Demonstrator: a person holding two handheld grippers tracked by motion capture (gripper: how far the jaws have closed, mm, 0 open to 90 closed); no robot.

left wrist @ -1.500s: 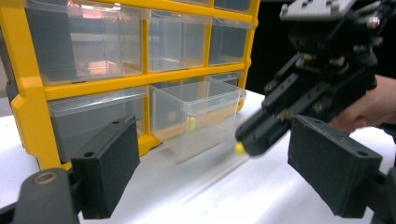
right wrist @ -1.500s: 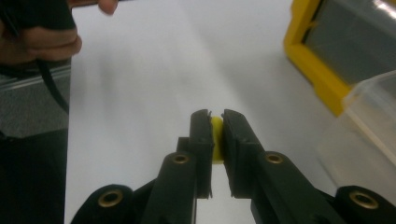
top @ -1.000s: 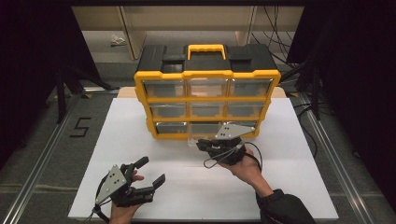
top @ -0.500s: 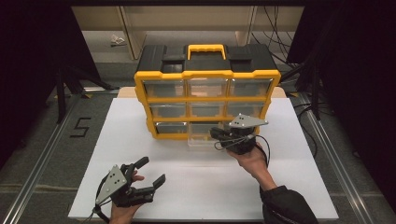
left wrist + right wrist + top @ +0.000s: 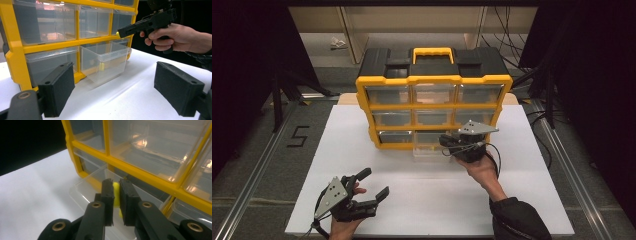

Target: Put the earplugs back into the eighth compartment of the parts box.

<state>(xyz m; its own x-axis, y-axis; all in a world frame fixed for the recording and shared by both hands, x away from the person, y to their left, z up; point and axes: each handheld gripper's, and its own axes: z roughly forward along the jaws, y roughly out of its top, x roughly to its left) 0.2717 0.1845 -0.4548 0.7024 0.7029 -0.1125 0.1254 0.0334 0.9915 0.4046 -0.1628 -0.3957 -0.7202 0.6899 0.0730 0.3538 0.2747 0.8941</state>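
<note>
A yellow and black drawer organizer point(image 5: 434, 78) stands at the back of the white table point(image 5: 522, 200). Its bottom middle clear drawer point(image 5: 427, 151) is pulled out, and in the left gripper view a small yellow piece point(image 5: 101, 67) lies inside the drawer point(image 5: 105, 60). My right gripper point(image 5: 445, 142) hovers at the drawer's right side, over its rim, shut on another small yellow piece point(image 5: 116, 192). The same piece point(image 5: 117, 33) peeks from its tip in the left gripper view. My left gripper point(image 5: 375, 182) rests open and empty near the table's front left, its pads point(image 5: 58, 87) wide apart.
The organizer's other clear drawers point(image 5: 388, 94) are pushed in. Bare white tabletop lies between the two grippers. Metal rails point(image 5: 257, 165) and dark floor flank the table, and cables point(image 5: 517, 55) run behind the organizer at the right.
The right gripper moved away from the person and slightly right, up to the pulled-out drawer, with the yellow piece in it. The left gripper stayed put.
</note>
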